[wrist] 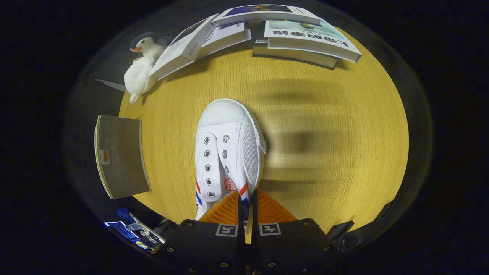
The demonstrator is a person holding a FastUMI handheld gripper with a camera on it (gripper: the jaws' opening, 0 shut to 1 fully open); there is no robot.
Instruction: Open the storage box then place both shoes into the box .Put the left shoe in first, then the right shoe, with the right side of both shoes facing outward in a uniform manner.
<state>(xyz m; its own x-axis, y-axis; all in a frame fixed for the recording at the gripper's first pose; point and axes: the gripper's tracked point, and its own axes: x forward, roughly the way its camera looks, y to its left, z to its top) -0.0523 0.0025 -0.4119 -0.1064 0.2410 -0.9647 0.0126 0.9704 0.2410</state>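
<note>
White canvas marks the task object: a lace-less white canvas sneaker with metal eyelets and red-and-blue side stripes (pixel 228 152) hangs toe-forward just ahead of the gripper (pixel 247 214), above the round wood-grain tabletop (pixel 324 152). The fingers are closed almost completely, with only the thin right-hand side wall of the shoe's collar pinched between them; both fingers appear to press on that fabric. Which shoe of the pair this is cannot be confirmed from this angle. At the left edge of the table lies a flat grey-brown panel with a pale rim (pixel 120 156), possibly the storage box or its lid; its state is unclear. Stacked white-covered books (pixel 305 36) and a white plush duck (pixel 141 68) occupy the far side. For the step in hand, judged to be carrying the shoe toward the box, keep the pinch firm, since a grip on thin canvas may let the shoe swing or slip. Move slowly, hold the sole level, and turn the shoe so its right side faces outward before lowering.
</note>
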